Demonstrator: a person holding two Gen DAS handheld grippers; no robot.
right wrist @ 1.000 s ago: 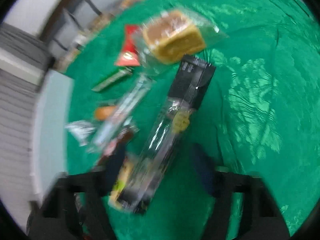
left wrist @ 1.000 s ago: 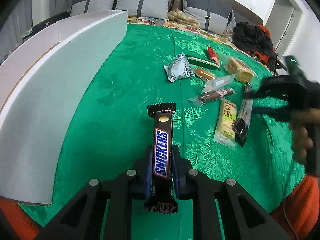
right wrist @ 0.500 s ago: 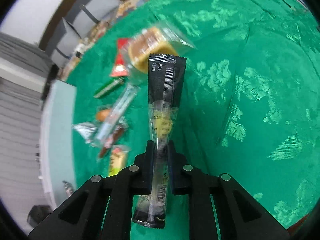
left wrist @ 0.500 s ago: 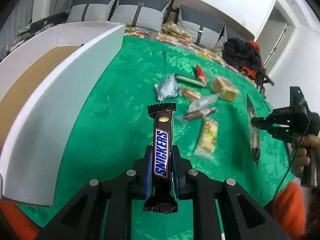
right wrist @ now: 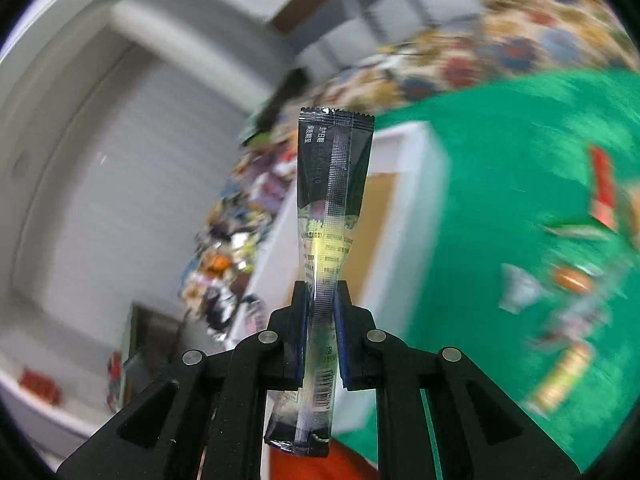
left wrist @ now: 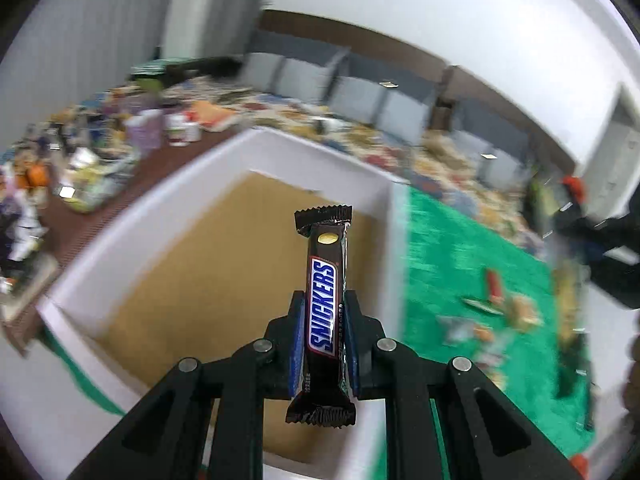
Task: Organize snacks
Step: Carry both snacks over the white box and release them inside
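Both of your grippers have risen from the green tablecloth (left wrist: 460, 264) and swung toward the white box (left wrist: 280, 148), which fills the middle of the left wrist view where only its wall showed before. Its brown floor lies behind the Snickers bar (left wrist: 323, 312), clamped upright in your left gripper (left wrist: 323, 340). Your right gripper (right wrist: 322, 328) is pinched shut on a long clear-and-black snack sachet (right wrist: 328, 216), with the box at centre frame behind it. Loose snacks (right wrist: 568, 280) (blurred) lie on the cloth at right.
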